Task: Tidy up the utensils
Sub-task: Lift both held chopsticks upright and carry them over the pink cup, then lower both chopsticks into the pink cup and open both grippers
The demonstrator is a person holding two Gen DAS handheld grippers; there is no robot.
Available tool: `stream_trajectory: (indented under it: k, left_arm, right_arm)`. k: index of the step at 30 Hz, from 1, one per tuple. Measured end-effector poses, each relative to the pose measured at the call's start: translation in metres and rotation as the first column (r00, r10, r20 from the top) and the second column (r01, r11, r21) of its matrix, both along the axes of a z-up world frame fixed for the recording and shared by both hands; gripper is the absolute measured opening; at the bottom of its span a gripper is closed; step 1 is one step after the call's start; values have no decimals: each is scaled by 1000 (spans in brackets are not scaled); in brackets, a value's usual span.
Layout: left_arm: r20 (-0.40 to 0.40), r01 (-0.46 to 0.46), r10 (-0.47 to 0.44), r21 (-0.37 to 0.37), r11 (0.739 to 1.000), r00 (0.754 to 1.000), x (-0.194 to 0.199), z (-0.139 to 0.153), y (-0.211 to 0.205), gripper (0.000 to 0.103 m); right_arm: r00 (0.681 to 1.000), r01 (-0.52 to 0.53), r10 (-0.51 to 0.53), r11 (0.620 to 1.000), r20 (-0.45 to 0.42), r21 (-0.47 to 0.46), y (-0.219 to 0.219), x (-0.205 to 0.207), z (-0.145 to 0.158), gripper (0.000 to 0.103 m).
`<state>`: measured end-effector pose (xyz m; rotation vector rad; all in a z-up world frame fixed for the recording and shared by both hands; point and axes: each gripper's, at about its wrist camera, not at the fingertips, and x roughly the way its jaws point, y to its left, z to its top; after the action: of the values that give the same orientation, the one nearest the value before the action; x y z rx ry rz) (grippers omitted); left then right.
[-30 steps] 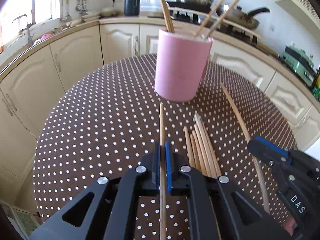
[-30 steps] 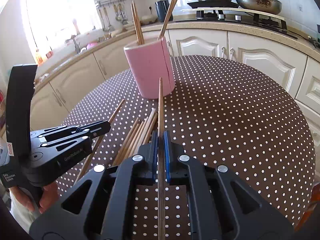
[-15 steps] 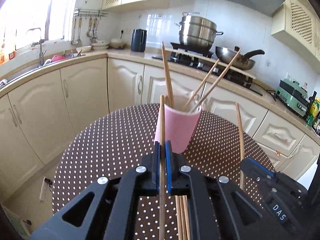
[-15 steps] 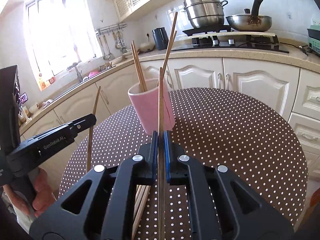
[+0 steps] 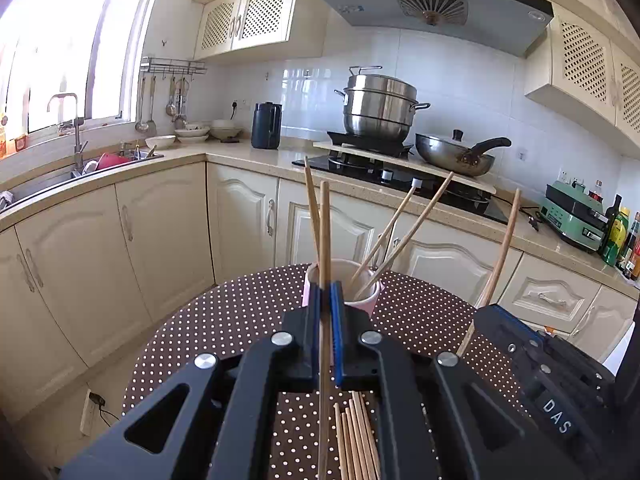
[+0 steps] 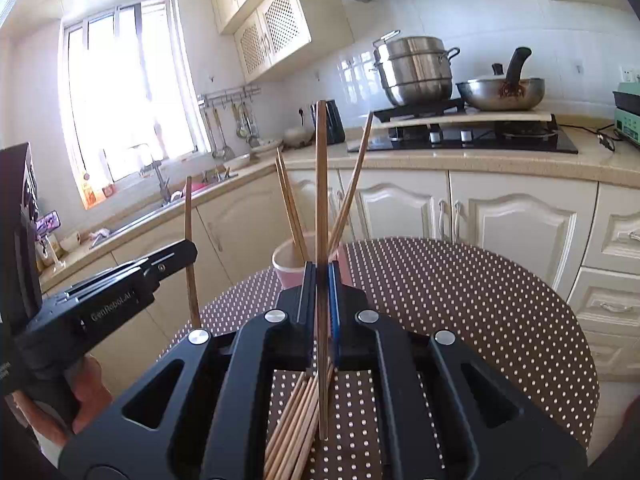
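Observation:
My left gripper (image 5: 325,292) is shut on a wooden chopstick (image 5: 325,232) and holds it upright above the table. My right gripper (image 6: 321,272) is shut on another chopstick (image 6: 321,184), also upright; it shows at the right of the left wrist view (image 5: 500,256). The pink cup (image 5: 370,300) stands on the table just beyond both grippers, with three chopsticks (image 5: 404,236) leaning in it; it also shows in the right wrist view (image 6: 286,264). A bundle of loose chopsticks (image 5: 354,440) lies on the table under the grippers.
The round table has a brown polka-dot cloth (image 6: 460,300). Cream kitchen cabinets (image 5: 160,232) curve behind it. The counter holds a steel pot (image 5: 380,106), a wok (image 5: 456,156) and a black kettle (image 5: 266,126). The sink (image 5: 80,164) is at the left.
Both grippers have risen and tilted up, lifting their chopsticks from lying on the table to upright above it. The cup now sits lower and smaller in both views.

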<state>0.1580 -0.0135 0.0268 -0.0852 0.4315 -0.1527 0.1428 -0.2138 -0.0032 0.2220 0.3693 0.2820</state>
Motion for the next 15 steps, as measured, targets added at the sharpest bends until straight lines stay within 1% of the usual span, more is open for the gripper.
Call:
stream_trajectory:
  k: [7,10,15]
  left_arm:
    - [62,-2,3,-11,1000,998,5,27,-1,6]
    - [105,-26,27,-13,1000,994,8,42,-1,6]
    - [154,-30,35,-32,999,987,21,69,0,6]
  right_arm:
    - [998,4,-3,1000,68,-6,5,7,24,6]
    - [996,1,-1,1000,94,-3,7,12,35,6]
    - [989,8,-7,1000,146,-5,11,23,58,6]
